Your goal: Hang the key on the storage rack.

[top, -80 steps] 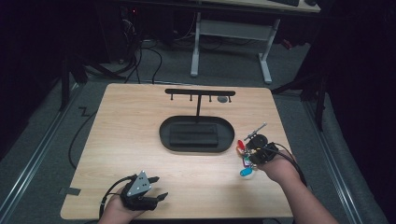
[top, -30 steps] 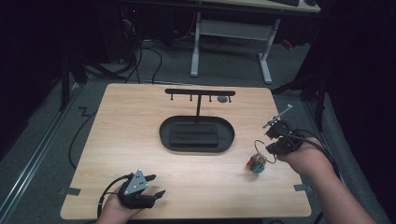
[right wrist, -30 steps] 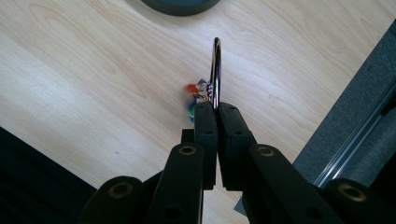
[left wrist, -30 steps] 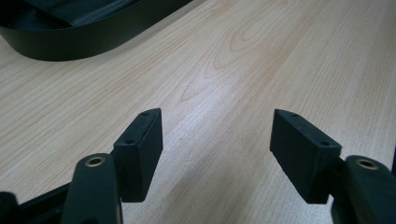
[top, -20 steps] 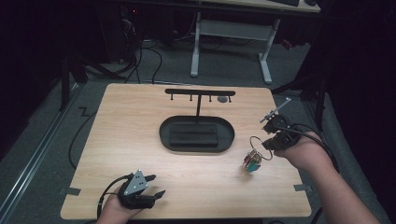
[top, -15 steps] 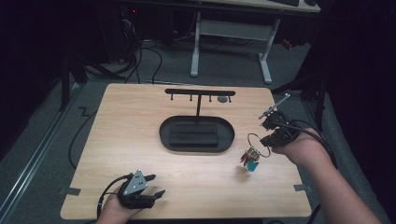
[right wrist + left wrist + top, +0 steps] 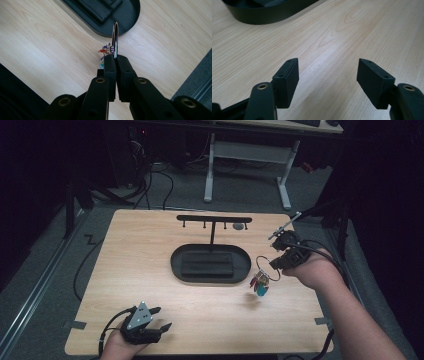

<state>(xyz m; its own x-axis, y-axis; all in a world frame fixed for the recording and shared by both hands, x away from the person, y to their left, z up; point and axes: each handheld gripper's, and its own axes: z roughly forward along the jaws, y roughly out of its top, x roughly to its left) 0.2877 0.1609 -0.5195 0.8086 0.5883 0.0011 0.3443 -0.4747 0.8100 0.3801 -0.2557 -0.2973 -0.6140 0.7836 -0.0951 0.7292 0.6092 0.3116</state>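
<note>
Two grippers are in my high view: the left gripper (image 7: 159,320) sits low at the near edge of the wooden surface (image 7: 130,265), fingers spread with nothing between them, and the right gripper (image 7: 275,265) is at the far right side, raised above the wood. From it hangs one metal key ring (image 7: 262,266) with one small bunch of coloured charms (image 7: 259,284) dangling clear of the surface, just right of the black oval tray (image 7: 210,264). I count one tray, one dark flat pad (image 7: 207,266) lying in it, and one black T-shaped rack (image 7: 214,219) rising behind it.

Left gripper view: my two black fingers (image 7: 287,80) stand well apart over bare wood, released, with one edge of the tray (image 7: 267,13) at the top.

Right gripper view: the two fingers (image 7: 110,72) are clenched on the key ring (image 7: 115,37), which stands edge-on above them. The charms (image 7: 106,51) show just left of the fingertips, and the tray's rounded end (image 7: 130,15) lies beyond.
</note>
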